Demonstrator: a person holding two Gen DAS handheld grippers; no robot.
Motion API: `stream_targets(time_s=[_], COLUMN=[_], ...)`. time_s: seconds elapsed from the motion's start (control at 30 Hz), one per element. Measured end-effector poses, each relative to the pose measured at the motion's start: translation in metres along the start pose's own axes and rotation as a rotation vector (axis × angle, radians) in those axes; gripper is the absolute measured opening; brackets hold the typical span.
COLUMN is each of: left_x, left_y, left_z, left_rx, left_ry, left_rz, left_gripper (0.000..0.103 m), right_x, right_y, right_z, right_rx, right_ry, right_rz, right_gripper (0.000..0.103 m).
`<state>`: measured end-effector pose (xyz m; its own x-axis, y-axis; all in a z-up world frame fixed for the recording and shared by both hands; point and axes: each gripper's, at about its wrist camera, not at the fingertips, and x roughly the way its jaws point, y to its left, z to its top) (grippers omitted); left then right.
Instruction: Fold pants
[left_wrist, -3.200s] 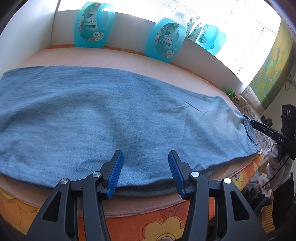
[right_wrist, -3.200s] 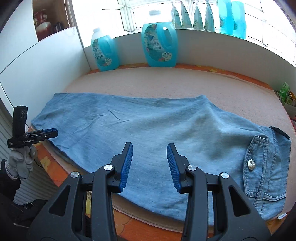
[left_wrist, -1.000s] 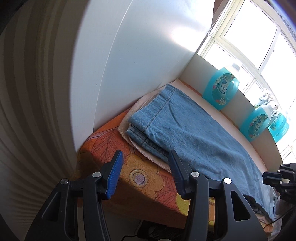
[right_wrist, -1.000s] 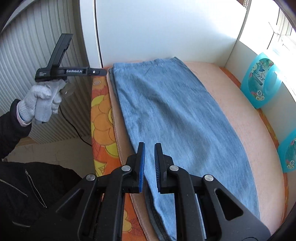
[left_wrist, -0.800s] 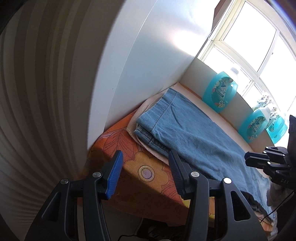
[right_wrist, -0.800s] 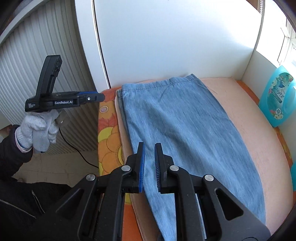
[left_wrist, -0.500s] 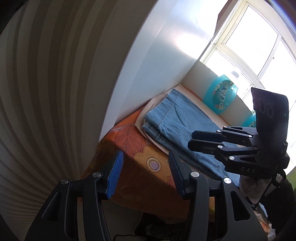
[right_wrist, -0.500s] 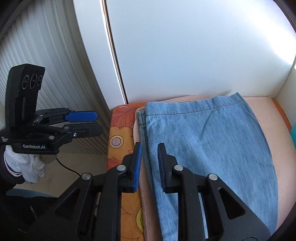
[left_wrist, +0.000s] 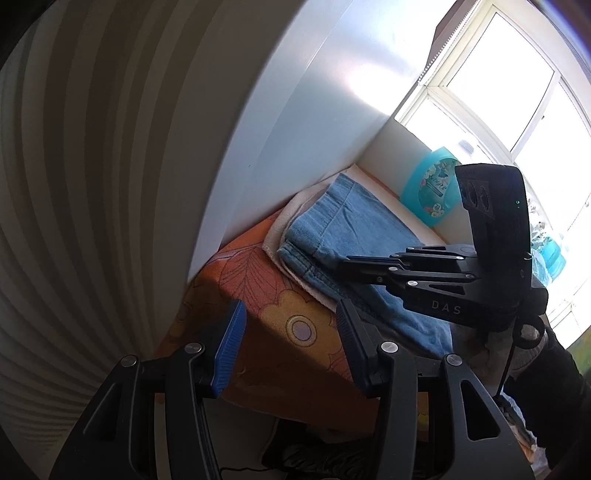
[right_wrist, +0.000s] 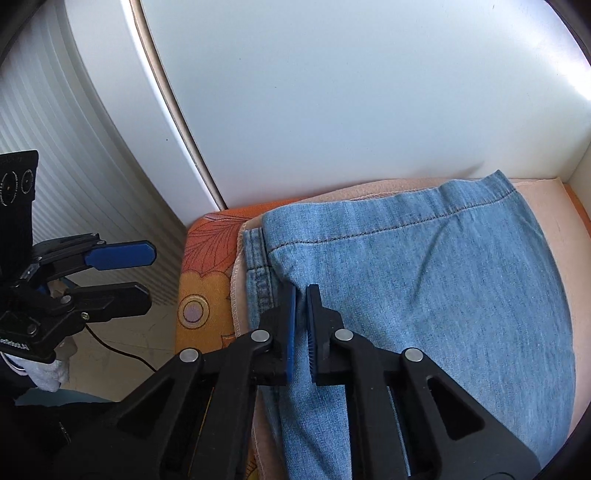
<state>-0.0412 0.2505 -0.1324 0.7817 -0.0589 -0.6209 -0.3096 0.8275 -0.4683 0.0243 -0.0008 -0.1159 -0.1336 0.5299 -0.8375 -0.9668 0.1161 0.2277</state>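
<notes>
Denim is the story here, but start at the left: the left gripper (right_wrist: 107, 271) hangs out past the corner of the orange flowered cover (right_wrist: 207, 266), jaws standing about half open with nothing between them, well clear of any cloth. Moving right, the cover's corner gives way to a pale pink blanket (right_wrist: 240, 295) and then the jeans (right_wrist: 443, 295), lying flat with the leg hems up against the white panel (right_wrist: 332, 92), one leg stacked on the other and the under leg peeking out at the near edge. Right on that edge sits the right gripper (right_wrist: 301, 291), jaws pinched nearly together on the hem corner of the upper leg; from the left wrist view its tips (left_wrist: 345, 264) press into the same corner.

Now the risk, as I read it. That bite looks shallow and may have only the top layer, so a lift could peel one leg away and leave the other behind, spoiling the fold. The pink blanket lies just beside the tips and could come up too. And with the left gripper empty, a one-corner lift would likely drag the hem askew. A blue detergent bottle (left_wrist: 432, 192) stands by the window, out of play.
</notes>
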Motion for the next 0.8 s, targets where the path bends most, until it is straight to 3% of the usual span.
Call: stream_targets(time_s=[0.1,0.27,0.37,0.4,0.53,0.8], left_x=[0.002,0.0,-0.006,-0.008,-0.013,-0.008], left_y=[0.002,0.003,0.003,0.005,0.01,0.003], left_z=[0.0,0.002,0.001,0.001,0.001,0.006], left_rx=[-0.007,0.0,0.011,0.008,-0.007,-0.011], left_ry=[0.001,-0.003,-0.013,-0.014,-0.022,-0.015], left_rz=[-0.001,-0.002,0.009,0.011,0.018,-0.023], left_gripper=[0.049,0.049,0.049,0.049,0.049,0.049], right_x=[-0.007,0.007,0.006,0.008,0.014,-0.01], right_y=[0.008,0.015,0.025,0.03,0.045,0.014], right_z=[0.0,-0.005,-0.005,-0.005,-0.004,-0.008], right_rx=[-0.044,-0.071,-0.094,-0.113,-0.14,0.009], right_ry=[0.015,0.059,0.04,0.04,0.04,-0.001], right_rz=[0.022,-0.035,-0.048,-0.066,-0.111,-0.024], right_gripper=[0.005,0.009,0.025,0.026,0.027,0.012])
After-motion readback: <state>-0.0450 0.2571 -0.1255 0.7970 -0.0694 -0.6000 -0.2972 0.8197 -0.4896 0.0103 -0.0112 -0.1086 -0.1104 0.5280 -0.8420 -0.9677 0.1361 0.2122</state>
